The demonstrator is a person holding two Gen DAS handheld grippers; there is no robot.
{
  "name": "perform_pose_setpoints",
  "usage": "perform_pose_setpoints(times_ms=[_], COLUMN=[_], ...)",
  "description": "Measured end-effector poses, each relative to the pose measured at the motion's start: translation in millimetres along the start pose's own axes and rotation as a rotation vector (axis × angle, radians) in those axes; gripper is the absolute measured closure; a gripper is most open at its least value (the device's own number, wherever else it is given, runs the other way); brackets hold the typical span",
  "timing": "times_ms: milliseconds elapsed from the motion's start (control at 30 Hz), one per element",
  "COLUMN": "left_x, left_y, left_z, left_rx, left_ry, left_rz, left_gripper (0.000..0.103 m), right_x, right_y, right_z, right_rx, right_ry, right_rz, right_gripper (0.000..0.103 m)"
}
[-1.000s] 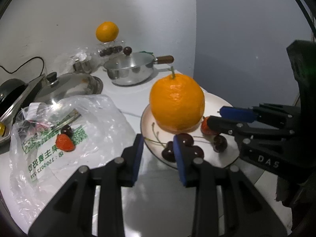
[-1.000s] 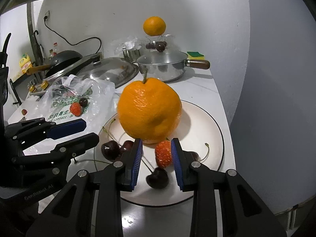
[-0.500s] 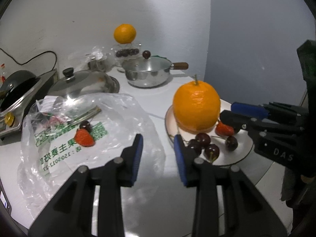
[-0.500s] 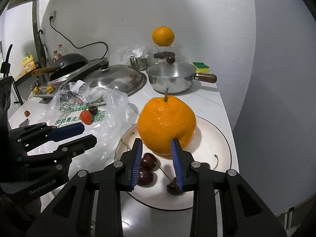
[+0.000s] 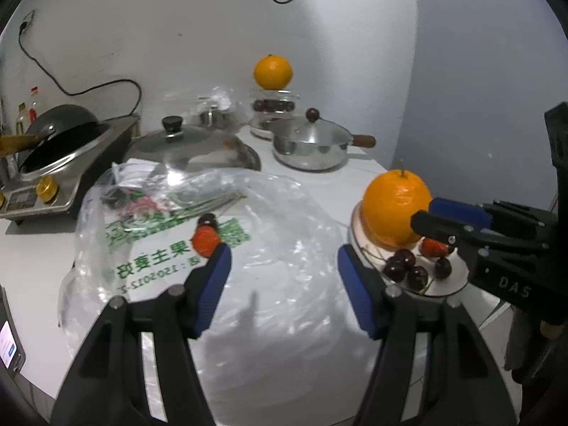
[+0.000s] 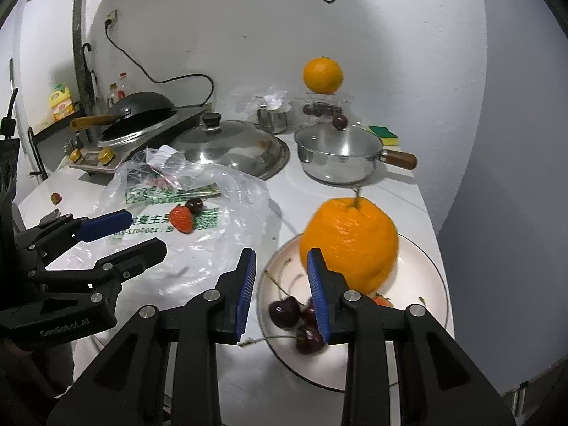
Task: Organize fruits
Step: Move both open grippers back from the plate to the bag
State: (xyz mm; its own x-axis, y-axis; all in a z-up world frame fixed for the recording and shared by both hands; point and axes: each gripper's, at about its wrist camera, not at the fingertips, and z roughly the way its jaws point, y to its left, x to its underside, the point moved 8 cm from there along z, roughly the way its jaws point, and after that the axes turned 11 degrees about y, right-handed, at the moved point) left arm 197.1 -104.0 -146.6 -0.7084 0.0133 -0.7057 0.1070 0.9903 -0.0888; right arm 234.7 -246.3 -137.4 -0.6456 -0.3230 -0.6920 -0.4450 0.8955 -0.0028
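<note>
Since a second ago the left gripper (image 5: 284,266) has drawn back from the plate and swung over the plastic bag, and its jaws, then nearly together, now stand wide apart with nothing between them. The right gripper (image 6: 280,280) has also pulled back from the strawberry it was framing on the plate; its blue pads are parted, empty, and its right-hand pad sits in front of the big orange (image 6: 349,239). Beneath the left gripper lies the crumpled clear plastic bag (image 5: 269,248) with green print, spread on the white counter (image 5: 319,184). On the bag, just beyond the left finger's tip, rests a strawberry (image 5: 204,240), with a dark cherry (image 5: 207,219) touching its far side. To the right, the white plate (image 6: 422,284) carries the big orange, several dark cherries (image 6: 284,311) with stems in front of it, and a second strawberry (image 5: 433,246), mostly hidden behind the right gripper in both views. Farther back stand a steel saucepan (image 6: 337,158) with a wooden handle, a domed steel lid (image 6: 230,147), and a black wok (image 6: 142,112) on a cooker. Against the wall another orange (image 6: 322,74) sits on top of a clear container of cherries (image 6: 321,108).
</note>
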Motion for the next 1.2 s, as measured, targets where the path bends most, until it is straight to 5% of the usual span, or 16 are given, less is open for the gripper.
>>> perform_pose_setpoints(times_ms=[1200], left_x=[11], left_y=[106], left_z=[-1], left_rx=[-0.083], left_ry=[-0.005], left_rz=[-0.118], left_gripper=[0.039], right_x=[-37], right_y=[91], right_z=[60], right_rx=[-0.07], right_ry=[0.05], right_rz=[-0.1], right_gripper=[0.063])
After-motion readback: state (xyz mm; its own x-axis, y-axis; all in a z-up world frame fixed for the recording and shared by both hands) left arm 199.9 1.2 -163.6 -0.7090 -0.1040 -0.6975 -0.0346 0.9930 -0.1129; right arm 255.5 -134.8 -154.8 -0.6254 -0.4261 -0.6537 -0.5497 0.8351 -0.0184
